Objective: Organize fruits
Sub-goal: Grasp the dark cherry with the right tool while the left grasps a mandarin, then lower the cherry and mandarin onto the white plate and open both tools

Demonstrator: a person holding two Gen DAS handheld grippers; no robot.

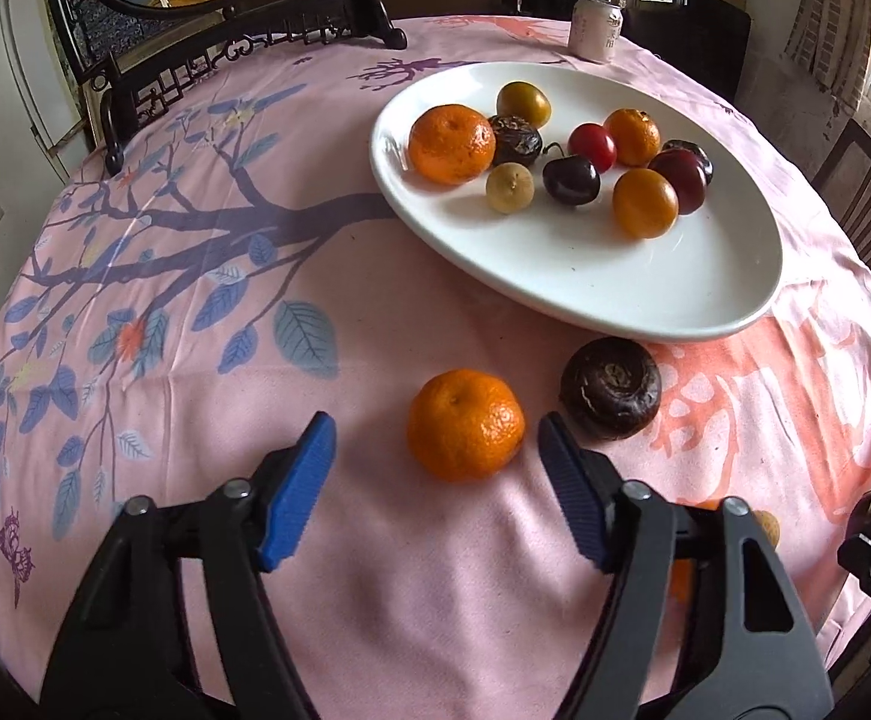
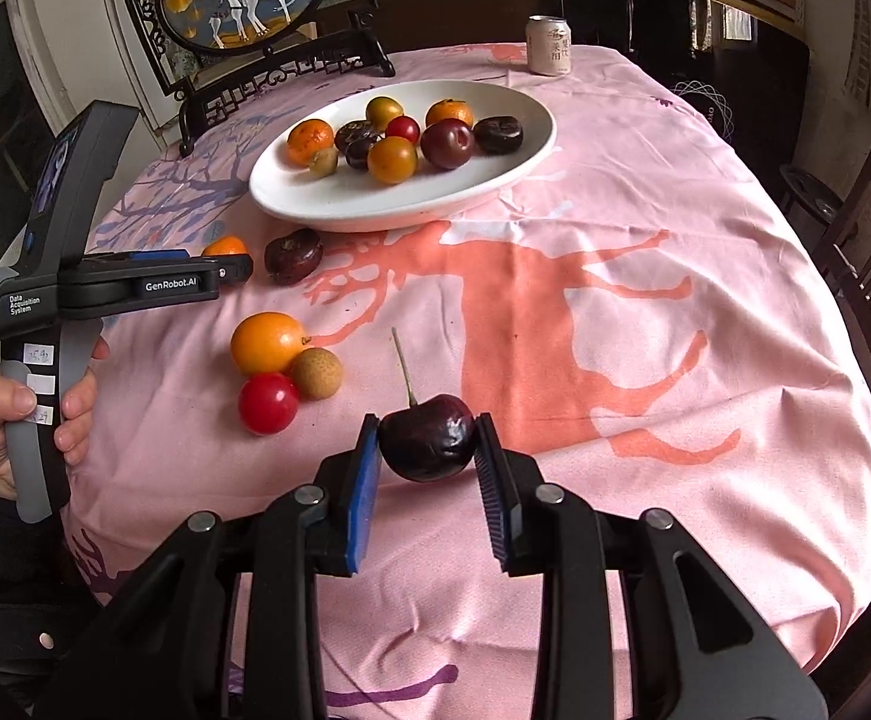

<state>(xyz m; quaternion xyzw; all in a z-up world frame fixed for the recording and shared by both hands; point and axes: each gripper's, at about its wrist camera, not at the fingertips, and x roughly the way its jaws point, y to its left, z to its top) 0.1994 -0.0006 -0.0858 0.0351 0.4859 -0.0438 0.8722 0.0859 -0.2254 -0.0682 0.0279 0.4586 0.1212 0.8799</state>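
A white oval plate [image 1: 645, 294] [image 2: 495, 180] holds several fruits: mandarins, cherries, plums and dark water chestnuts. My left gripper [image 1: 435, 438] is open, its blue fingers on either side of a mandarin [image 1: 465, 423] [image 2: 225, 247] lying on the pink cloth. A dark water chestnut [image 1: 609, 387] [image 2: 293, 255] lies just right of it. My right gripper [image 2: 429, 438] is shut on a dark cherry [image 2: 428, 437] with a long stem, held above the cloth. An orange [image 2: 267, 341], a tan longan [image 2: 317, 373] and a red cherry tomato [image 2: 268, 402] lie on the cloth to its left.
A drink can [image 1: 595, 28] [image 2: 549, 45] stands at the table's far side. A framed deer picture on a dark carved stand [image 2: 243, 6] stands at the back left. Dark wooden chairs [image 2: 867, 252] stand at the right. The left gripper's body [image 2: 75, 276] shows in the right wrist view.
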